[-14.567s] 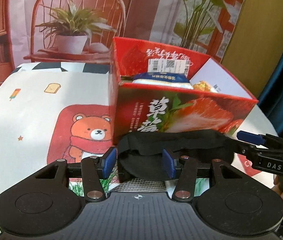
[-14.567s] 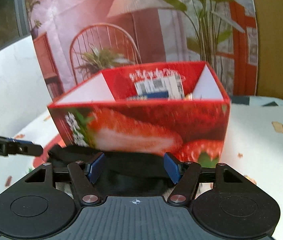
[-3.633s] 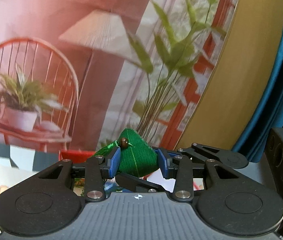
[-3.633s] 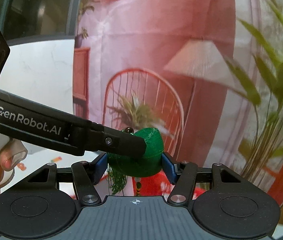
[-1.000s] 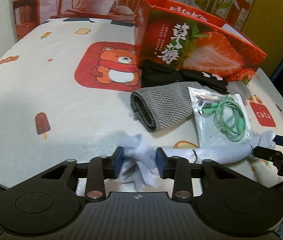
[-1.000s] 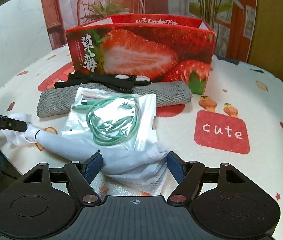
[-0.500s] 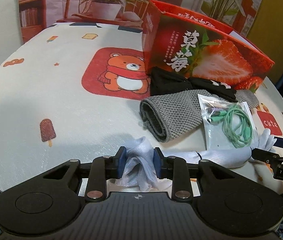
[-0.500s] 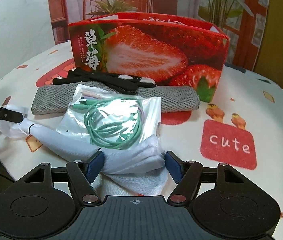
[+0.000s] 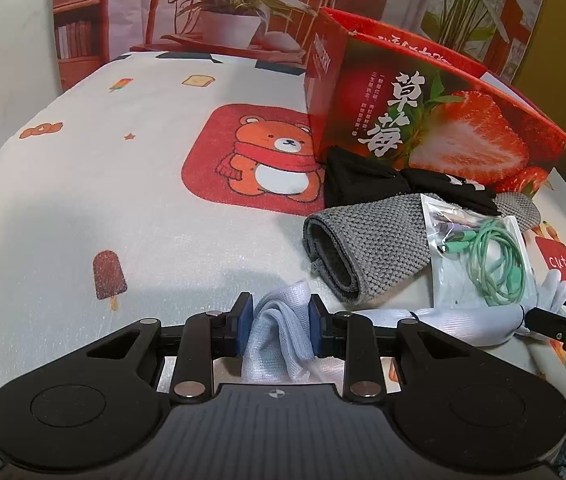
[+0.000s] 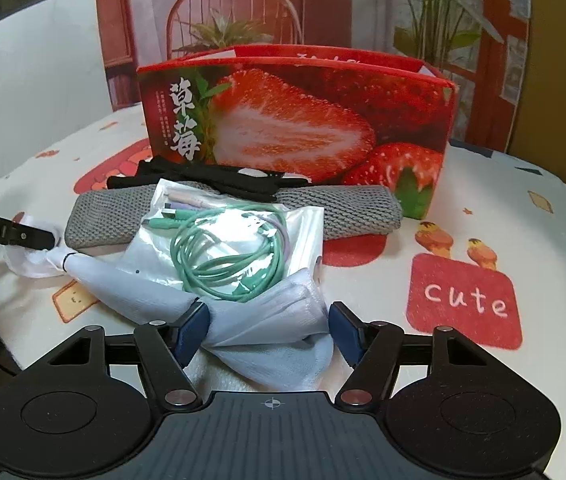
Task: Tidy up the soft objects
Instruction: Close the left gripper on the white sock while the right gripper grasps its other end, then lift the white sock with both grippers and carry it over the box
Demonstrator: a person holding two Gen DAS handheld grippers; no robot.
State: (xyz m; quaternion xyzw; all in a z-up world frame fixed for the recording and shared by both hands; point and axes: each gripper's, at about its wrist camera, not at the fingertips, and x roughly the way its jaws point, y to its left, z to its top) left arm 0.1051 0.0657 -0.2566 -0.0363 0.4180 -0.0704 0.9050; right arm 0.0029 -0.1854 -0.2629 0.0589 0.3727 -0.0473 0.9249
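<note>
A long white sock [image 9: 459,318] lies along the table's near edge. My left gripper [image 9: 279,322] is shut on one bunched end [image 9: 279,332]. My right gripper [image 10: 269,324] sits around the other end [image 10: 267,324], its jaws fairly wide with cloth bunched between the pads. The sock's middle [image 10: 131,280] runs under a clear bag with a green cable [image 10: 227,248]. Behind lie a folded grey knit cloth [image 9: 367,244] [image 10: 347,208] and a black cloth item [image 9: 367,180] [image 10: 211,180]. The red strawberry box [image 9: 435,120] [image 10: 295,120] stands at the back.
The tablecloth has a bear patch [image 9: 267,160] at left and a red "cute" patch [image 10: 465,300] at right. The table's front edge is right below both grippers. A wall poster with plants and a chair stands behind the box.
Both grippers have crept forward and a little up with the sock ends. The left jaws have closed tighter on the bunched end. The right jaws have narrowed slightly around the other end.
</note>
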